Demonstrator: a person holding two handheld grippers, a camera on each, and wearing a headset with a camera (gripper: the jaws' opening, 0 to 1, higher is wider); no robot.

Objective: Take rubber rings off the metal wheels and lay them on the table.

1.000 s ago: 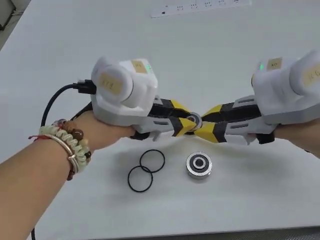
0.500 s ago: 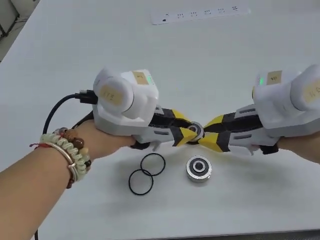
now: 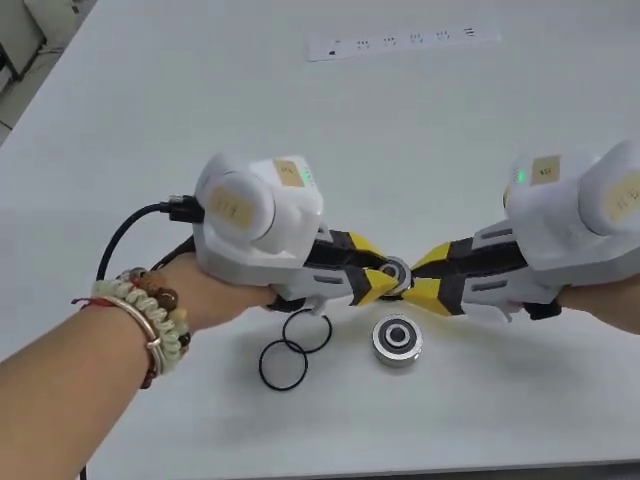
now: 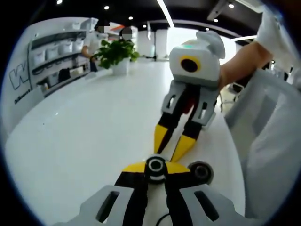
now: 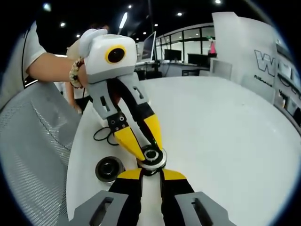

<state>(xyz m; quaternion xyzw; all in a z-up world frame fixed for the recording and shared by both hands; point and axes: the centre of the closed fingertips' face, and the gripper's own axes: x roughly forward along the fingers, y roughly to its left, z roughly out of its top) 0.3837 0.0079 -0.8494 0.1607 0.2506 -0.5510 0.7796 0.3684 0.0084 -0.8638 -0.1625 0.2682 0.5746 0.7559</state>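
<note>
A small metal wheel [image 3: 392, 270] hangs above the table between the two grippers. My left gripper [image 3: 378, 281] is shut on it, and the wheel [image 4: 155, 165] sits between its yellow tips. My right gripper [image 3: 413, 284] comes from the opposite side, with its tips pinched on the black rubber ring around the wheel's rim [image 5: 151, 157]. A second metal wheel [image 3: 397, 338] lies flat on the table just below. Two loose black rubber rings [image 3: 306, 331] [image 3: 283, 364] lie to its left, touching each other.
The white table [image 3: 450, 130] stretches wide behind the grippers, with a white power strip [image 3: 405, 43] at its far edge. A black cable [image 3: 125, 235] runs from the left gripper off to the left. The table's front edge [image 3: 400, 470] is close below the rings.
Both grippers, still joined at the wheel, have sunk closer to the wheel and rings on the table. The left gripper's body now overlaps the upper ring.
</note>
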